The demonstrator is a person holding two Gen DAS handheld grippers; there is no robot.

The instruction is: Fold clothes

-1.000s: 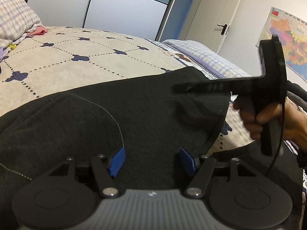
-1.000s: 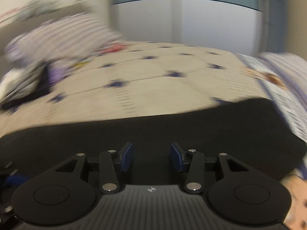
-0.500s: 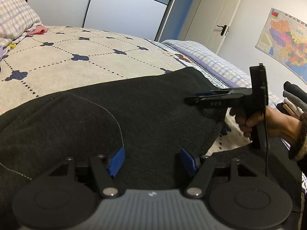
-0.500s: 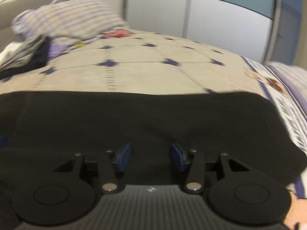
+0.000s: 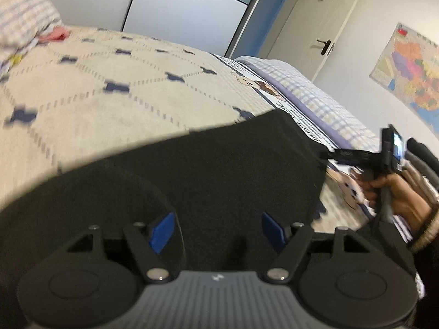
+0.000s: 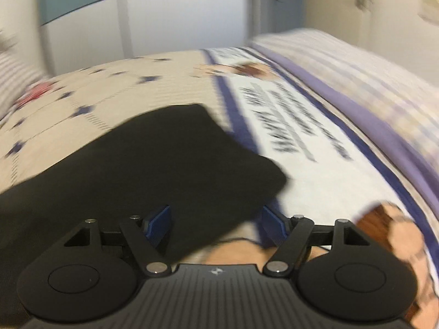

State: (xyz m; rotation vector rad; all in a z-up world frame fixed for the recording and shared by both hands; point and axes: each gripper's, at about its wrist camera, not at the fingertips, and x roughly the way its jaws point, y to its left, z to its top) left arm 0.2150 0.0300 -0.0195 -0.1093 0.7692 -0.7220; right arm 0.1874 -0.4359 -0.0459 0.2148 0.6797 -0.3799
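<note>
A black garment [image 5: 219, 175] lies spread on the bed; it also shows in the right wrist view [image 6: 153, 164], where its right edge ends in a corner. My left gripper [image 5: 216, 230] is open and empty just above the cloth. My right gripper [image 6: 215, 223] is open and empty at the garment's right edge, with cloth under its left finger and bedsheet under its right. In the left wrist view the right gripper [image 5: 329, 154] is seen side-on at the garment's right edge, held by a hand.
The bed has a beige quilt with blue cross marks [image 5: 123, 87] and a checked blanket [image 5: 310, 90] on the right. A checked pillow [image 5: 22, 22] lies far left. Folded clothes [image 5: 419, 153] are stacked at the right. A wardrobe, door and wall map stand behind.
The right gripper has swung right and down to the garment's right edge and its jaws have spread wider. The left gripper has tilted slightly and stays open over the cloth.
</note>
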